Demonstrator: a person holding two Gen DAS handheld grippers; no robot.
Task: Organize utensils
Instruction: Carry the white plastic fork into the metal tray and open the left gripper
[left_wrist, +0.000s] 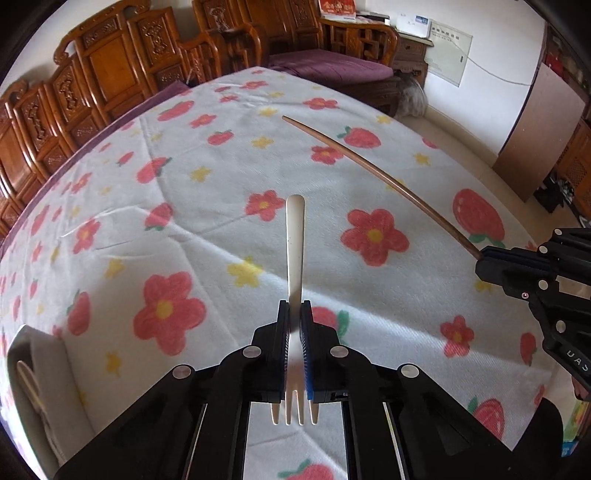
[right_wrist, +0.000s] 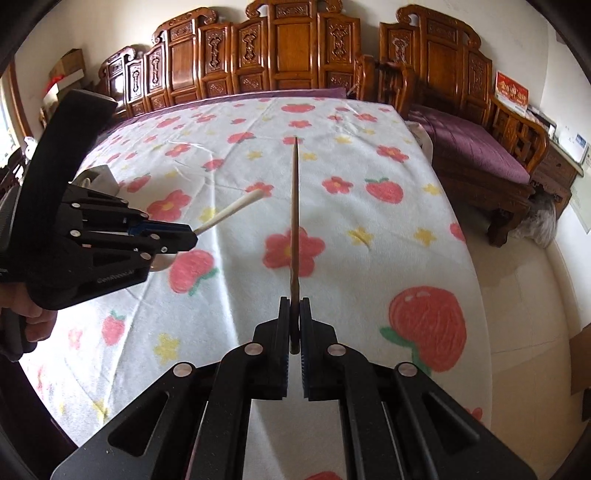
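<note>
My left gripper (left_wrist: 294, 308) is shut on a cream plastic fork (left_wrist: 294, 240). Its handle points away over the table and its tines stick back under the jaws. In the right wrist view the left gripper (right_wrist: 192, 234) shows at the left with the fork handle (right_wrist: 232, 210) poking out. A long brown wooden chopstick (right_wrist: 294, 221) is clamped by my right gripper (right_wrist: 294, 306) and points straight ahead. From the left wrist view the right gripper (left_wrist: 480, 256) sits at the right edge with the chopstick (left_wrist: 369, 162) slanting up and left.
The table wears a white cloth with red flowers and strawberries (left_wrist: 184, 221). A grey utensil holder (left_wrist: 37, 387) with a pale utensil in it stands at the table's near left. Carved wooden chairs (right_wrist: 277, 55) line the far side, and a purple-cushioned bench (right_wrist: 472, 147) stands to the right.
</note>
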